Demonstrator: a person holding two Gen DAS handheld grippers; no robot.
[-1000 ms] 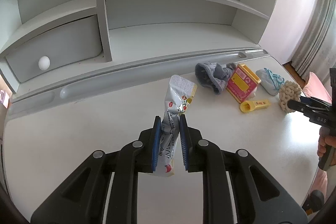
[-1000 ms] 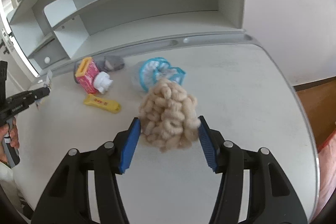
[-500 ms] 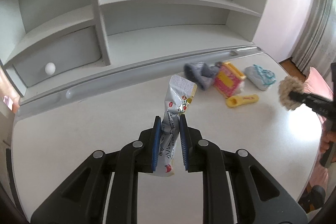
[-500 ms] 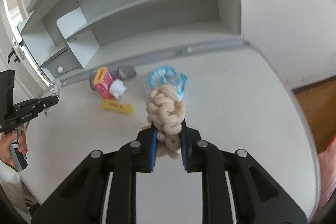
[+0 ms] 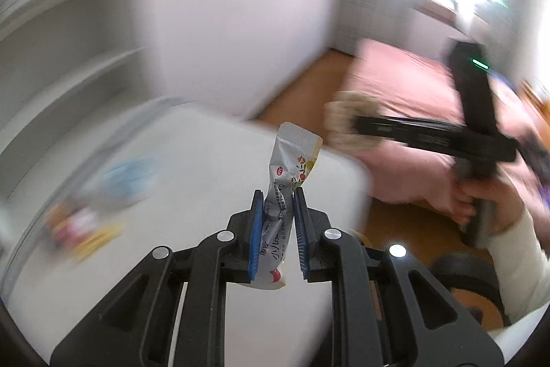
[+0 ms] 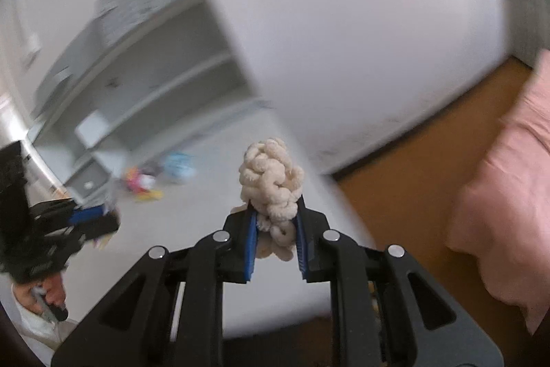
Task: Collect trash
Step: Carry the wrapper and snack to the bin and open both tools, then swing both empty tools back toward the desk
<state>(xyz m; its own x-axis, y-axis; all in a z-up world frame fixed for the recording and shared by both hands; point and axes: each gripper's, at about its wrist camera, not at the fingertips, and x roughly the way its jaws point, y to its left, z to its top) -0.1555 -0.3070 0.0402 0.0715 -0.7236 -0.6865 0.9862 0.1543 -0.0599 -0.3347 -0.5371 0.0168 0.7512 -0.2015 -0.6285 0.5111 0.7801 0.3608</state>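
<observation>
Our right claw, open around the cream knotted bundle a second ago, now pinches it off the counter. Both our claws have swung away from the shelves toward the counter's corner, so we now see wooden floor and a pink bed.

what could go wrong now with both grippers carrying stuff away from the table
1. The left gripper pinches the silver wrapper only around its middle, and the thin foil could slide out during a fast swing.
2. The right gripper clamps just the lower part of the knotted cream bundle; the loose loops may snag or work free.
3. Both grippers sit near each other past the table corner, so they might collide.
</observation>
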